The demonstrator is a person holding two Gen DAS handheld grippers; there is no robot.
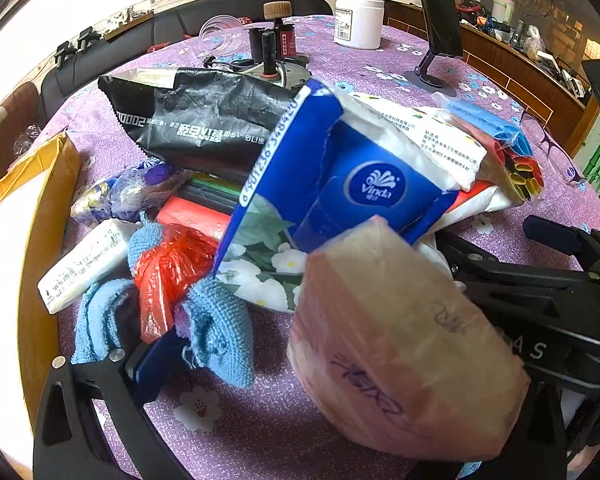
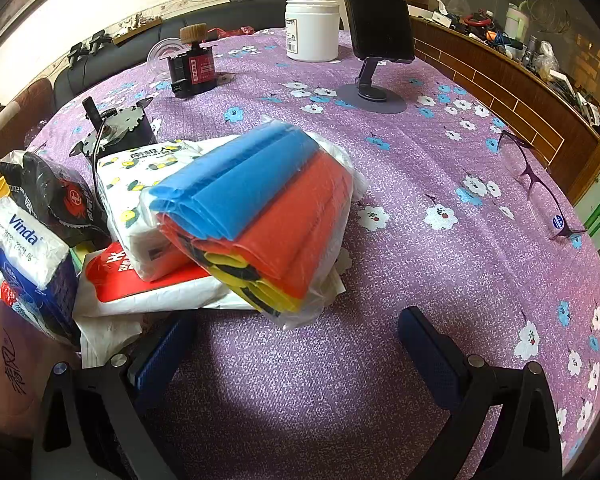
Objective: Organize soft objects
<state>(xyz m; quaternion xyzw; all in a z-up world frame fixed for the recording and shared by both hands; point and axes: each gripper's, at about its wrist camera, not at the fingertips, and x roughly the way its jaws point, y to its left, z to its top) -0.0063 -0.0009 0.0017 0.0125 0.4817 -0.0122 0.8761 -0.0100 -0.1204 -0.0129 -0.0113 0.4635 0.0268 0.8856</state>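
Tissue pack (image 1: 404,344) clamped in left tongs (image 1: 300,368), raised; right tongs (image 2: 300,344) spread, low over tablecloth (image 2: 440,184).

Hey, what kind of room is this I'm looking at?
Probably a home living or dining room: a round table with purple floral tablecloth, a black leather sofa against the wall, and a cluttered wooden sideboard.
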